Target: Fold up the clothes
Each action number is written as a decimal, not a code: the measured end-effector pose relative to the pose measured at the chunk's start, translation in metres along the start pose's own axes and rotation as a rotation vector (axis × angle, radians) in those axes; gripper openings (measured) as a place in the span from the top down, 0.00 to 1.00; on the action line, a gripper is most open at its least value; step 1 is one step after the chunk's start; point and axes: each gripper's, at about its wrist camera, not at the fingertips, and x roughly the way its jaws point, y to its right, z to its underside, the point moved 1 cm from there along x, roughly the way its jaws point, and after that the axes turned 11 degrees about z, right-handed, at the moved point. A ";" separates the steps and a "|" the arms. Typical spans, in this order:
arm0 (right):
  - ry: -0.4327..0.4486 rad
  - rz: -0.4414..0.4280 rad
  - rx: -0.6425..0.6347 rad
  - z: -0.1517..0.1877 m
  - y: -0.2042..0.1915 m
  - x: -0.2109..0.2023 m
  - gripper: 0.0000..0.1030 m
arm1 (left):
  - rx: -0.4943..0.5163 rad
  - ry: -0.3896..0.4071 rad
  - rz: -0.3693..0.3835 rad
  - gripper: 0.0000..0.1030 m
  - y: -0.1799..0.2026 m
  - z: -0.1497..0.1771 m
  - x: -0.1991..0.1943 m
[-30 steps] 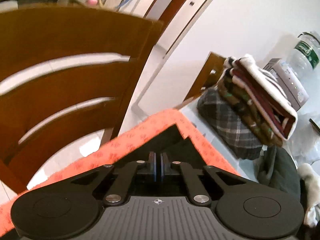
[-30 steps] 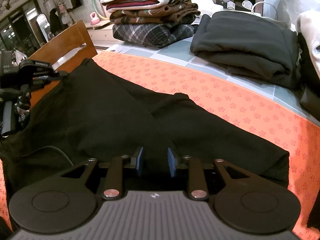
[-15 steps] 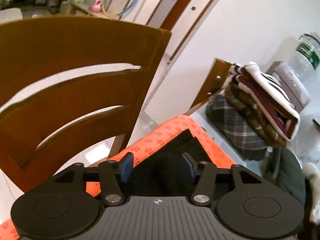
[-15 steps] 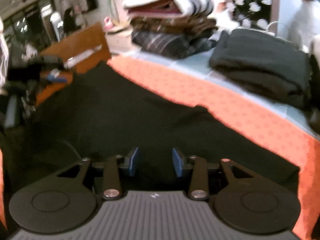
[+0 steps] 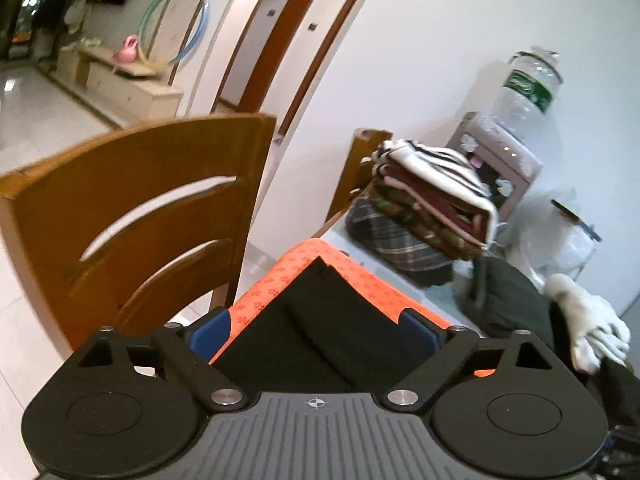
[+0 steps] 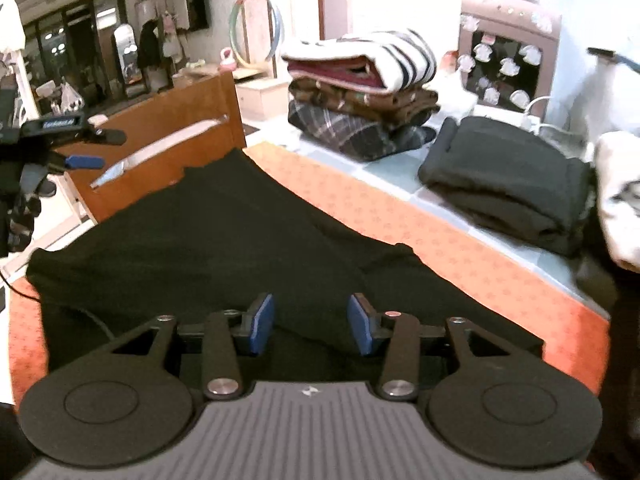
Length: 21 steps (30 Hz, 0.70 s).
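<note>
Orange tablecloth (image 6: pixel 460 256), near edge behind right gripper (image 6: pixel 311 322) housing.

Warm indoor light, slight motion blur, strong fisheye bending at edges.

green label on water bottle (image 5: pixel 529 87), print too blurred to read
</note>
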 end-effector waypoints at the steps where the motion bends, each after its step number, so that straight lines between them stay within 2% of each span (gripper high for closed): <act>1: 0.004 0.004 0.011 0.003 0.000 -0.012 0.52 | 0.017 0.004 0.003 0.09 0.004 0.002 -0.010; 9: 0.036 0.035 0.083 0.044 0.001 -0.094 0.48 | 0.150 0.023 0.035 0.02 0.040 0.032 -0.084; 15: 0.014 0.085 0.163 0.092 -0.008 -0.138 0.48 | 0.210 -0.036 0.058 0.00 0.048 0.059 -0.121; 21: -0.042 0.105 0.221 0.148 -0.039 -0.171 0.48 | 0.229 -0.090 0.088 0.00 0.040 0.078 -0.149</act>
